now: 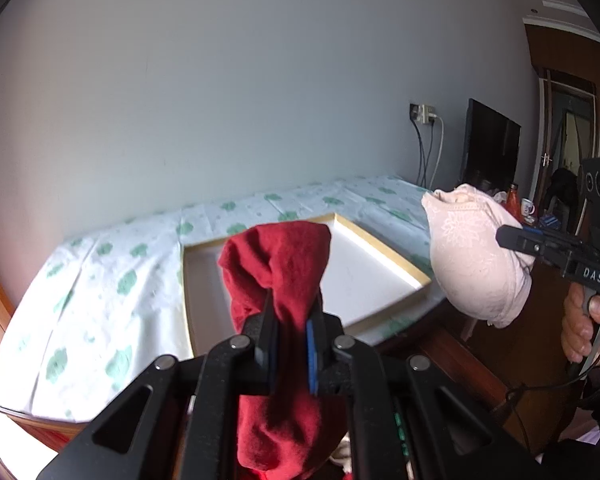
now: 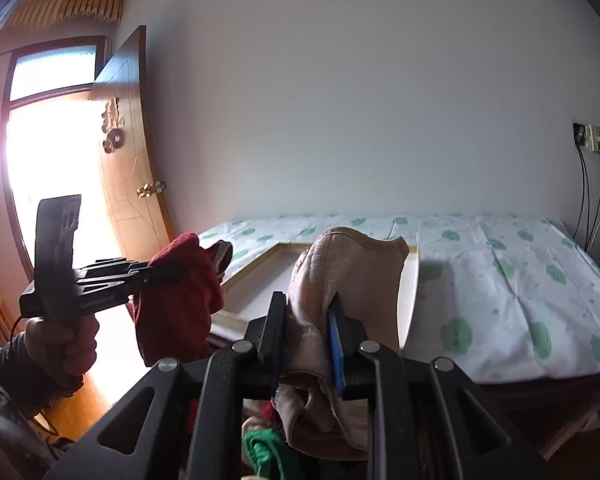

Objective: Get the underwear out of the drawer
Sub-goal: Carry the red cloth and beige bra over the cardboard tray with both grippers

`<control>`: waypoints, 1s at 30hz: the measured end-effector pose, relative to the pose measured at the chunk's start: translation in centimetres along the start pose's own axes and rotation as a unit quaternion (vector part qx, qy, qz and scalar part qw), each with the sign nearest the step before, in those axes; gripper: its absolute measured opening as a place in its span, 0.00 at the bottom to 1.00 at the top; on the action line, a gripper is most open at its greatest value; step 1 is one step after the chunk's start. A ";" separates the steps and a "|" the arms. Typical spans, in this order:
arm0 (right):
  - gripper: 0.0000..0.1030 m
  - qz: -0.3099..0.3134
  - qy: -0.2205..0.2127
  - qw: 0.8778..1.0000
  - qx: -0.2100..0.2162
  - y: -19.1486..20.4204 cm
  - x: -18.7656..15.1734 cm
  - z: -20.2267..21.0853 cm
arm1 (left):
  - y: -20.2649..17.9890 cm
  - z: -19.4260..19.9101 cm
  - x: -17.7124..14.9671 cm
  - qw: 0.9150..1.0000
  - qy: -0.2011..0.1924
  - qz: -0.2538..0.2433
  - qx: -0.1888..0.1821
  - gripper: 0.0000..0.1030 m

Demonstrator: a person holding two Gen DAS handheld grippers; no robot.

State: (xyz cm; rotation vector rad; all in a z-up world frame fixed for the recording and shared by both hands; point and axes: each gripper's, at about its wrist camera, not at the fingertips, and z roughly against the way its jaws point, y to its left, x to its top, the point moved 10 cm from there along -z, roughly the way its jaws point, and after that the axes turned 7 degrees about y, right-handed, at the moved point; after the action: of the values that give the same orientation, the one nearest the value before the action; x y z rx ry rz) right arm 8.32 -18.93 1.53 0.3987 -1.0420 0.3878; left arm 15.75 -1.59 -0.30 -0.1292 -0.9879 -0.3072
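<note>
A: Green-flowered sheet [image 1: 112, 280] on the bed, a white tray [image 1: 364, 268] lying on it. Grippers?

B: Both held up in front of it. Left gripper [image 1: 292, 308] pinched tight on red underwear [image 1: 276, 256], right gripper [image 2: 306, 320] clamped on a pink bra [image 2: 352, 264].

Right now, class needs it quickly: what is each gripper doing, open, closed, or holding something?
Left gripper: closed, holding the red underwear.
Right gripper: closed, holding the pink bra.
</note>
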 end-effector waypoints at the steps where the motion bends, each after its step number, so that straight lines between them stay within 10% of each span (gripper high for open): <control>1: 0.20 -0.002 -0.002 1.000 0.000 -0.4 0.5 -0.3 | 0.2 -0.3 0.4 1.000 -0.001 -0.002 0.003 0.07; 30: 0.20 -0.017 0.042 0.998 -0.047 -8.6 9.4 -13.6 | 7.6 -14.6 8.6 0.996 0.081 0.022 0.030 0.07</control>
State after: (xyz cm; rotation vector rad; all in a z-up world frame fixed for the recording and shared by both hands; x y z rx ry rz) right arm 26.93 -18.56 2.65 0.3131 -0.9664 0.3201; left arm 34.18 0.37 -0.82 -0.0704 -0.8312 -0.2428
